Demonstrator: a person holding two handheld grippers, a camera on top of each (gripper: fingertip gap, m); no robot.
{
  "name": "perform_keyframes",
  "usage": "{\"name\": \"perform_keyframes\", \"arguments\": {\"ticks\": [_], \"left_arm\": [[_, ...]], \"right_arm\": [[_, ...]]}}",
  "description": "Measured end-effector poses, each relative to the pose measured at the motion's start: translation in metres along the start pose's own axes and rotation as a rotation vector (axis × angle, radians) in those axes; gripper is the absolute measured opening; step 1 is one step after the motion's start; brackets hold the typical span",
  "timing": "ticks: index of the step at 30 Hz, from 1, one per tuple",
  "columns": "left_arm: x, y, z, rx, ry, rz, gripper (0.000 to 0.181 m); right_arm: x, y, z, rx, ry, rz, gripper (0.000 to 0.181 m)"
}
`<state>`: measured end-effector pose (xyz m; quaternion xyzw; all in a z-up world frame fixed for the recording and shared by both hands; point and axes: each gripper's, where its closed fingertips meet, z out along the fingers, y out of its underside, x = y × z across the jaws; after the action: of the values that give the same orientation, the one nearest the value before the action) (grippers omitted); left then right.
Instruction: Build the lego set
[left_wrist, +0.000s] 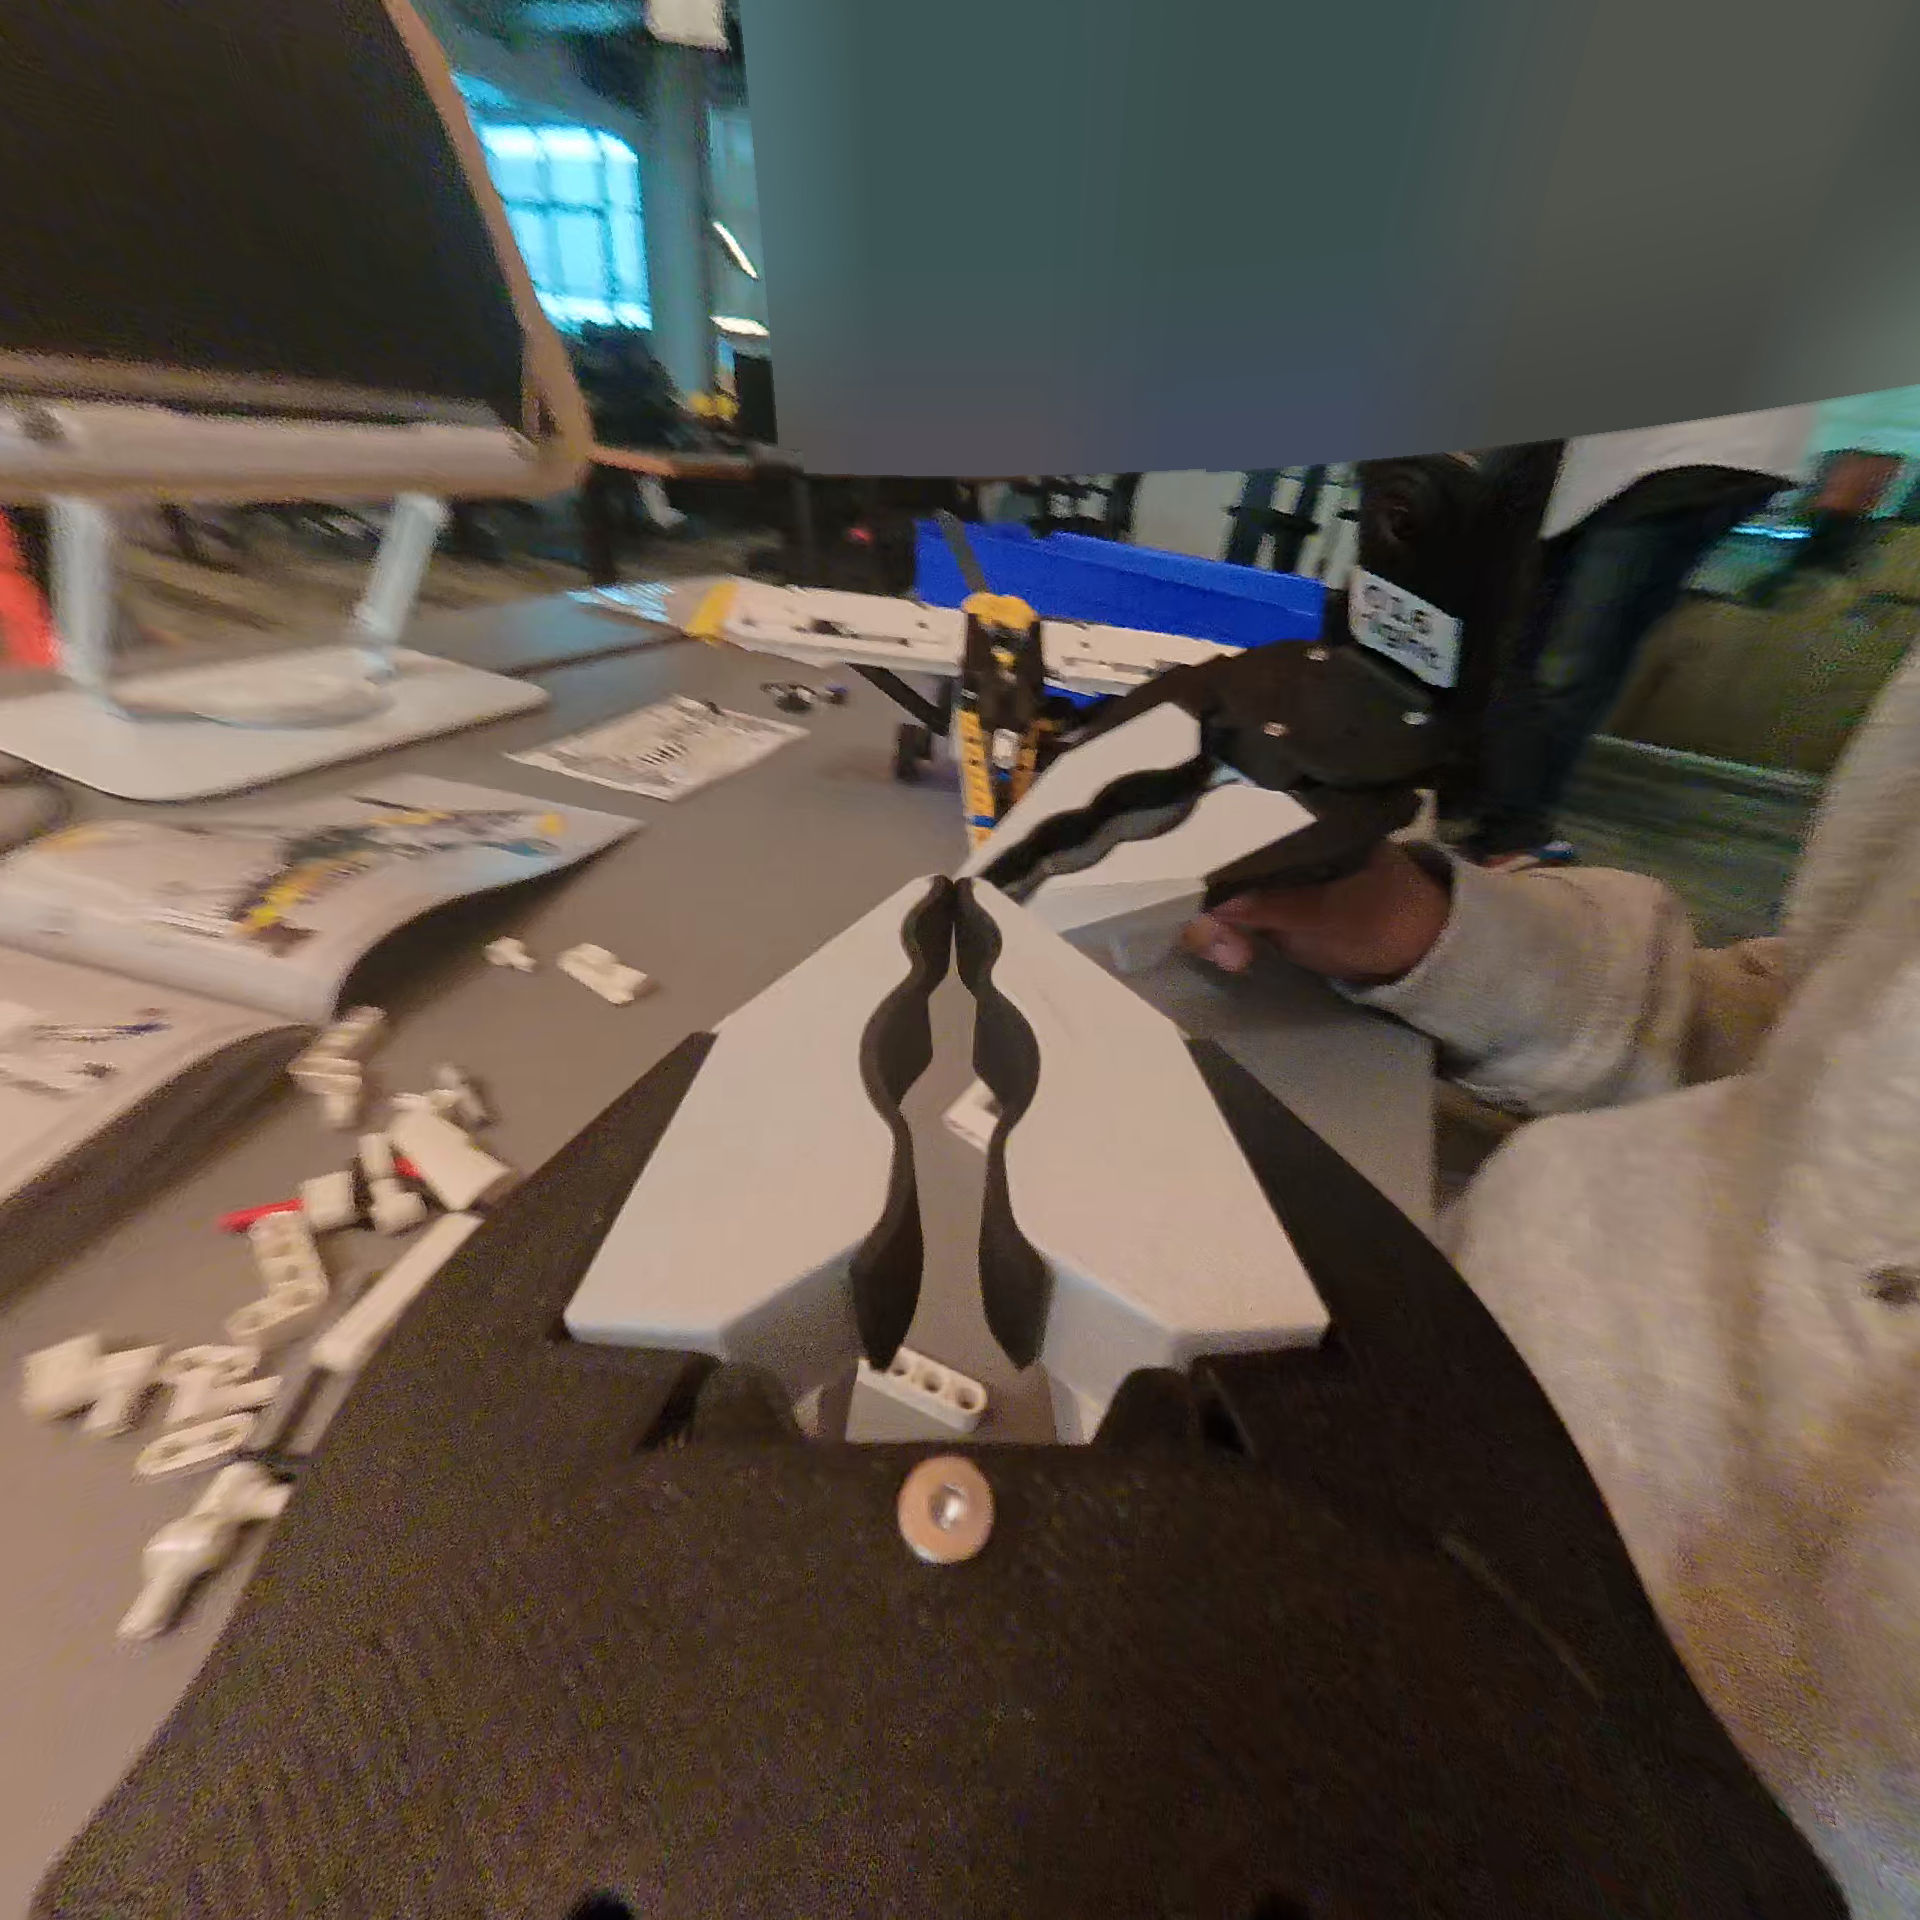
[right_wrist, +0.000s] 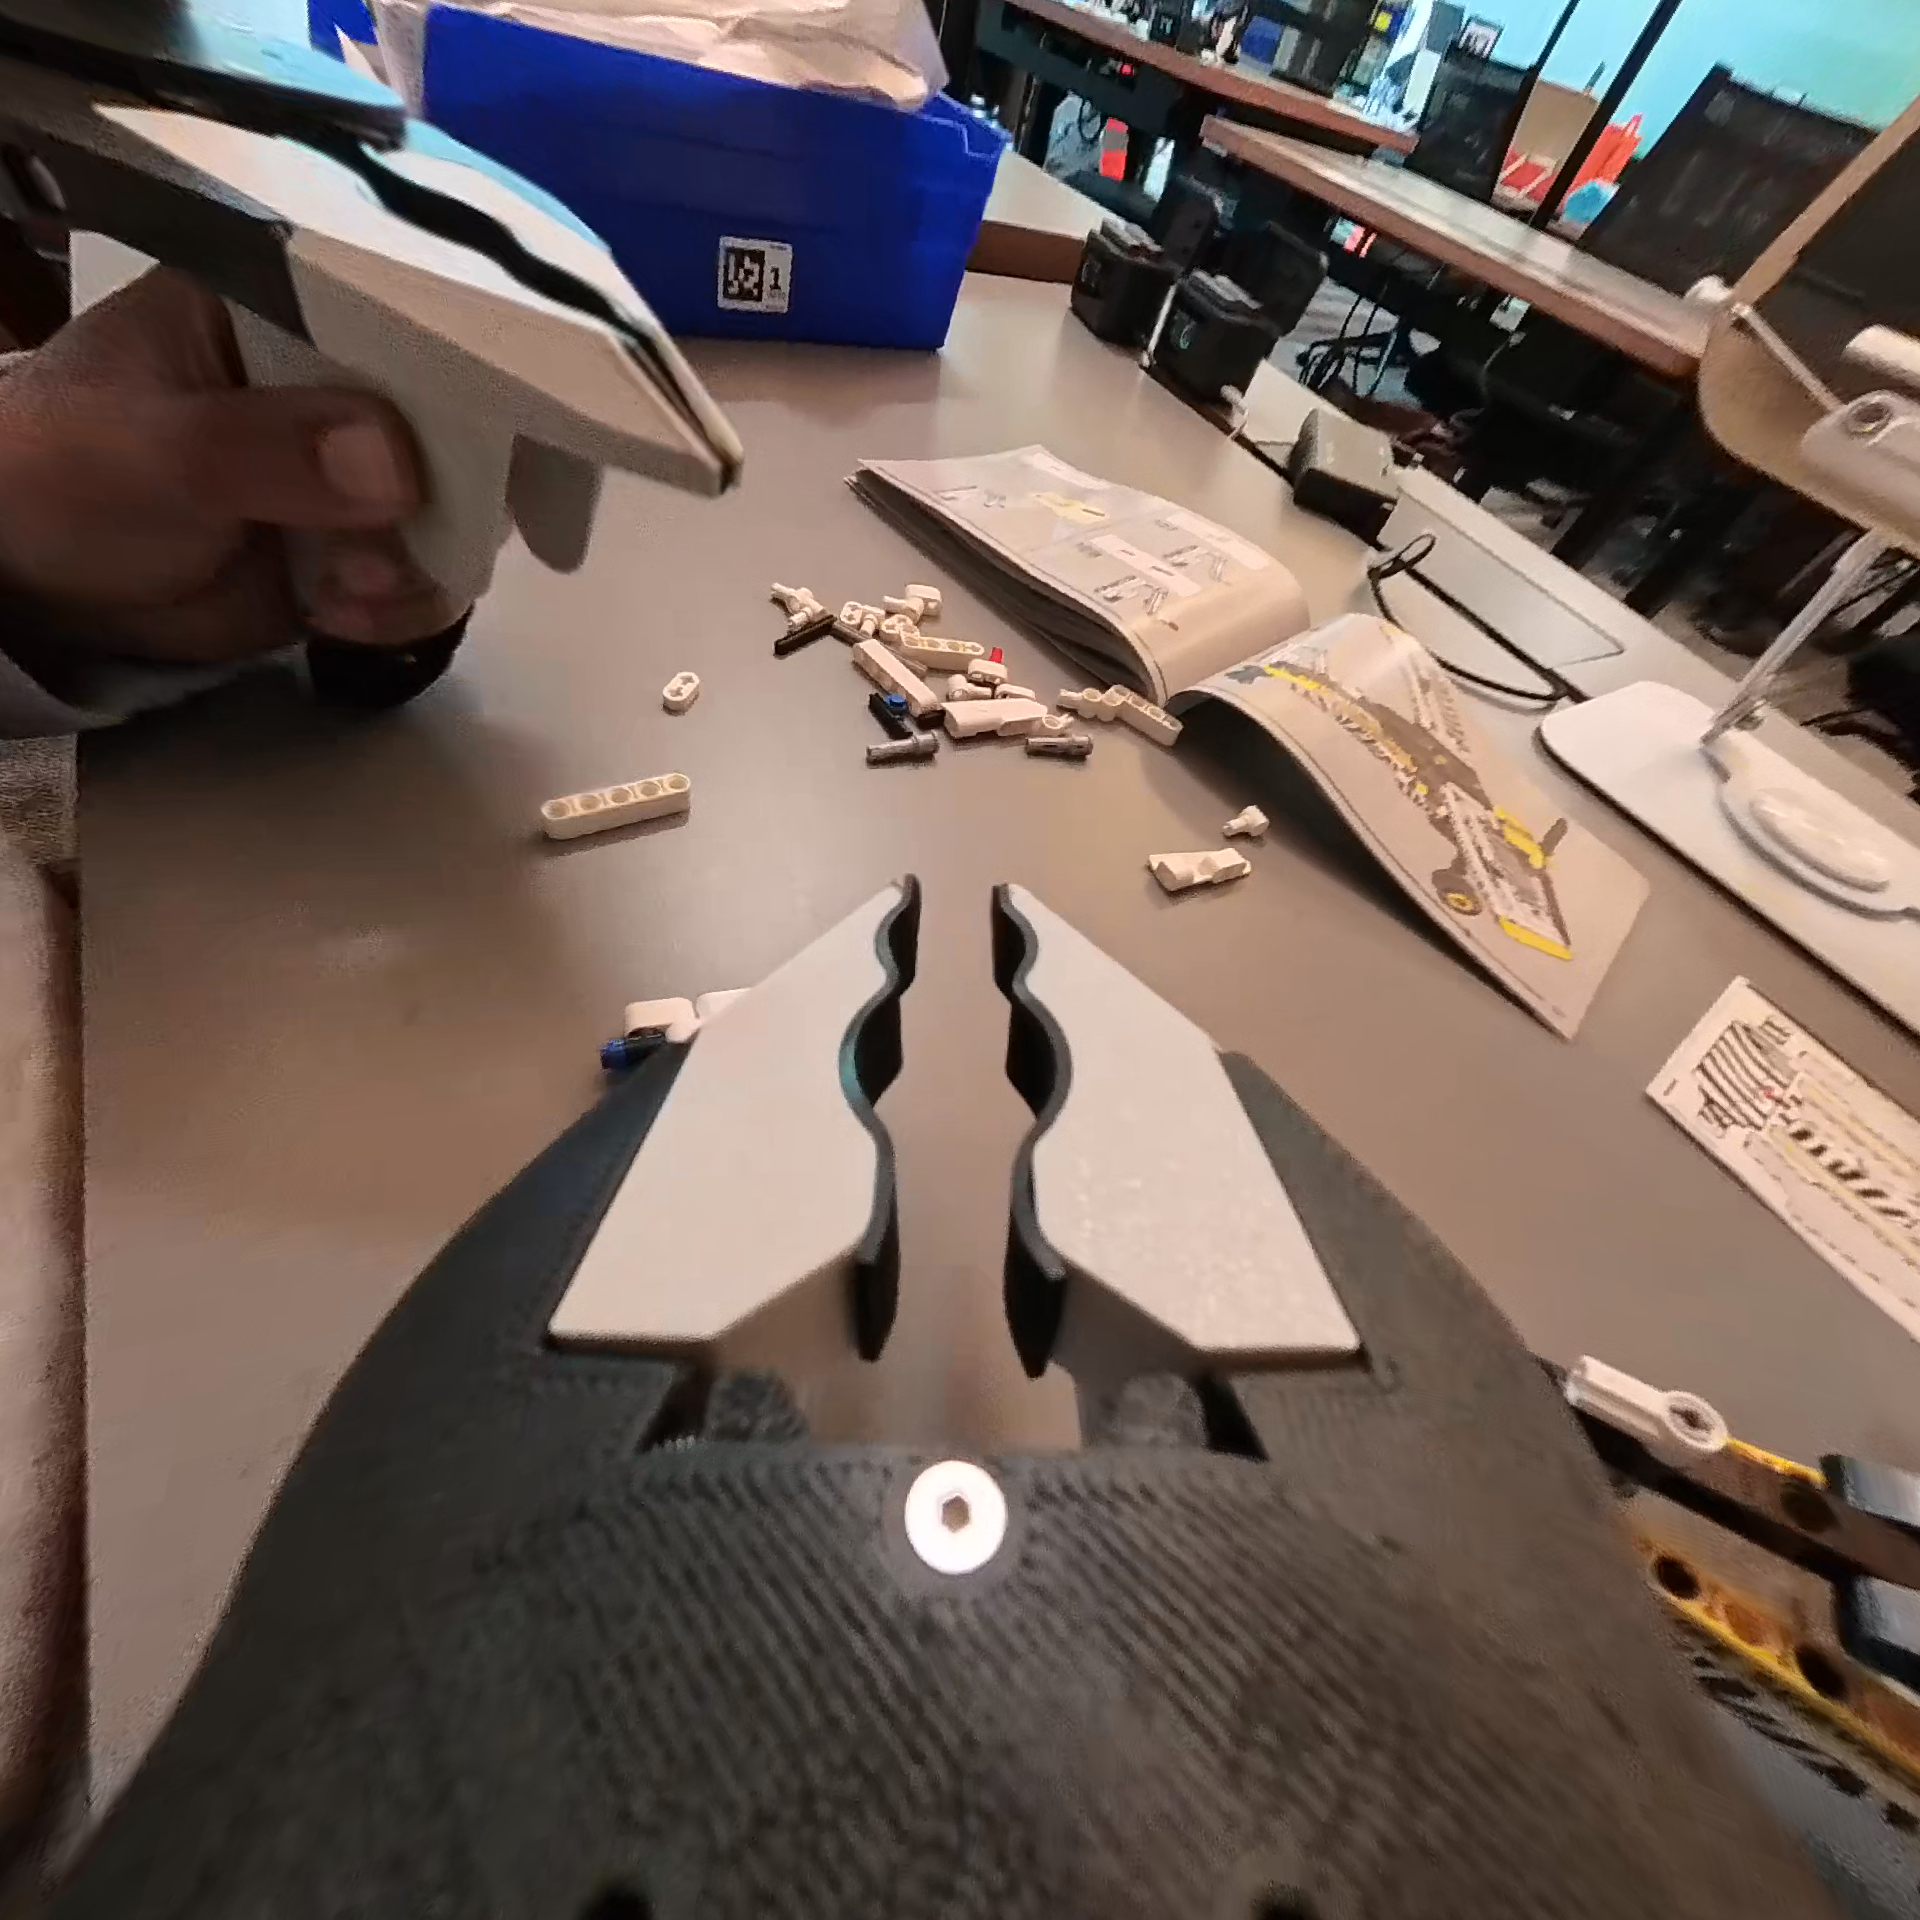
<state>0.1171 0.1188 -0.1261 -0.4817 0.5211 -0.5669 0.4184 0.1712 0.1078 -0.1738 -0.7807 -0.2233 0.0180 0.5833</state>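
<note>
Left hand-held gripper (left_wrist: 951, 883) is sitting w/ fingertips pressed together, nothing seen btwn the tips; in right wrist view it's hanging upper left over the counter (right_wrist: 364, 935), tips meeting there too, a hand (right_wrist: 156, 488) wrapping its grip. Right hand-held gripper (right_wrist: 956, 894) is standing slightly open, a narrow gap btwn the jaws, holding nothing and touching nothing, bare counter showing thru the gap. Just ahead of it, 1 white five-hole beam (right_wrist: 615, 805) is lying alone; 1 small white two-hole link (right_wrist: 681, 691) is lying beyond that. Farther out, 1 loose pile of small lego pieces (right_wrist: 935, 675), mostly white w/ a few black, grey, blue and red bits; exact count can't be told. 2 more white bits (right_wrist: 1200, 868) are lying apart to the right. 1 open instruction booklet (right_wrist: 1143, 582) is resting beside the pile, 1 sticker sheet (right_wrist: 1797, 1132) lying at far right. The partly built yellow-black lego model (left_wrist: 997, 707) is standing past the grippers in left wrist view, w/ 1 blue bin (right_wrist: 707, 187) behind it.
</note>
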Motion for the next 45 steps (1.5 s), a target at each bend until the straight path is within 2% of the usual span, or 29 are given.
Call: {"name": "perform_keyframes", "arguments": {"ticks": [3, 6, 9, 12, 14, 17, 21, 24, 33, 45], "left_arm": [[-0.008, -0.004, -0.005, 0.027, -0.093, 0.078, 0.000], [-0.006, -0.006, -0.007, 0.042, -0.112, 0.144, 0.000], [-0.002, -0.014, -0.012, 0.121, -0.131, 0.265, 0.000], [-0.010, -0.022, -0.020, 0.184, -0.248, 0.306, 0.000], [-0.012, -0.023, -0.022, 0.198, -0.269, 0.278, 0.000], [-0.012, -0.022, -0.019, 0.189, -0.213, 0.159, 0.000], [-0.042, -0.012, -0.019, 0.137, -0.337, -0.077, 0.000], [-0.049, -0.001, -0.013, 0.071, -0.336, -0.176, 0.000], [-0.049, 0.000, -0.012, 0.051, -0.364, -0.145, 0.000], [-0.043, -0.002, -0.010, 0.062, -0.314, -0.137, 0.000]], "right_arm": [[0.001, -0.005, -0.005, 0.043, 0.016, -0.008, 0.010], [0.005, -0.011, -0.011, 0.096, 0.026, 0.022, 0.008], [0.011, -0.019, -0.020, 0.166, 0.036, 0.075, 0.004], [0.012, -0.024, -0.025, 0.212, 0.007, 0.129, 0.004], [0.010, -0.025, -0.025, 0.218, -0.014, 0.142, 0.006], [0.001, -0.026, -0.025, 0.218, -0.037, 0.107, 0.007], [-0.008, -0.026, -0.023, 0.206, -0.046, 0.044, 0.006], [-0.010, -0.026, -0.023, 0.205, -0.048, 0.032, 0.006], [-0.010, -0.026, -0.022, 0.202, -0.050, 0.032, 0.006], [-0.003, -0.028, -0.025, 0.224, -0.043, 0.077, 0.008]]}}
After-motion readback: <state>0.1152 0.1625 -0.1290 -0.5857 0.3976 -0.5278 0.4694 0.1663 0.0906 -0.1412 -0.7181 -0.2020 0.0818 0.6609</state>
